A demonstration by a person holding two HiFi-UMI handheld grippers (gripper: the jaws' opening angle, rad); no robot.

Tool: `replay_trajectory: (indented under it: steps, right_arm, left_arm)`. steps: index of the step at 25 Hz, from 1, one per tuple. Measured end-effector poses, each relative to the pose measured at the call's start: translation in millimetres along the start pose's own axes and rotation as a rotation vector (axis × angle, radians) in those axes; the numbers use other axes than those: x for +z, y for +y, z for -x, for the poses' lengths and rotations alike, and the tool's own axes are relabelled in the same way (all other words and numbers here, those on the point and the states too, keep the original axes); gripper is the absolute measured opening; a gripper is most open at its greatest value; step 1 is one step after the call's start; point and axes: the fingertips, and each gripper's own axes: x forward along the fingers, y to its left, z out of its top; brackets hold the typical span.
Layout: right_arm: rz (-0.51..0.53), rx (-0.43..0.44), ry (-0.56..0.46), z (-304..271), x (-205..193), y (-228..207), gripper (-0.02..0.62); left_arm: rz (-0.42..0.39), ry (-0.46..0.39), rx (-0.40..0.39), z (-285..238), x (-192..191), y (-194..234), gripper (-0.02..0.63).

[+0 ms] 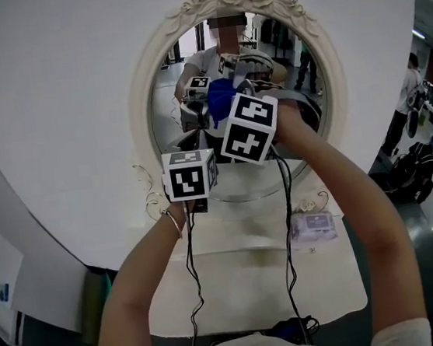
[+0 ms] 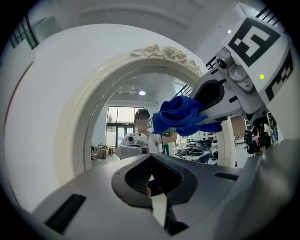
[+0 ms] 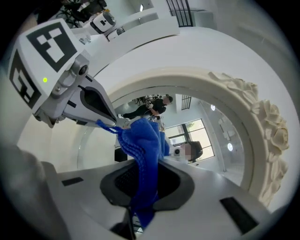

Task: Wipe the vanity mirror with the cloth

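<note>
An oval vanity mirror (image 1: 286,66) in an ornate white frame stands upright on a white table. A crumpled blue cloth (image 1: 220,97) is against the glass near its middle. My right gripper (image 1: 229,105) is shut on the cloth; in the right gripper view the blue cloth (image 3: 143,145) hangs between my jaws (image 3: 140,187), in front of the mirror (image 3: 201,126). My left gripper (image 1: 195,136) sits just left of and below it, shut with nothing in it (image 2: 150,180). The left gripper view shows the cloth (image 2: 180,115) at the right gripper's tips before the glass (image 2: 122,122).
The white table (image 1: 246,282) carries a packet of wipes (image 1: 313,227), and two black cables (image 1: 191,289) trail across it. A large white round panel (image 1: 52,110) backs the mirror. A person (image 1: 410,90) and dark bags (image 1: 412,172) are at the far right.
</note>
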Motion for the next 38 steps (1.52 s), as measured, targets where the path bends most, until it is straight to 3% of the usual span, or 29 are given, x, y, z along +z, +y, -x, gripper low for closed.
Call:
replay_trajectory:
  steps: [21, 31, 38]
  right_arm:
    - [-0.093, 0.361, -0.004, -81.0, -41.5, 239.3, 0.066]
    - [-0.087, 0.484, 0.036, -107.9, -59.6, 330.0, 0.066]
    - [-0.099, 0.495, 0.025, -104.5, -60.9, 335.8, 0.066]
  left_arm:
    - [0.126, 0.263, -0.014, 22.0, -217.2, -27.9, 0.006]
    - [0.190, 0.306, -0.001, 33.2, -256.7, -22.1, 0.005]
    - [0.199, 0.312, -0.009, 32.9, -259.5, -23.6, 0.006]
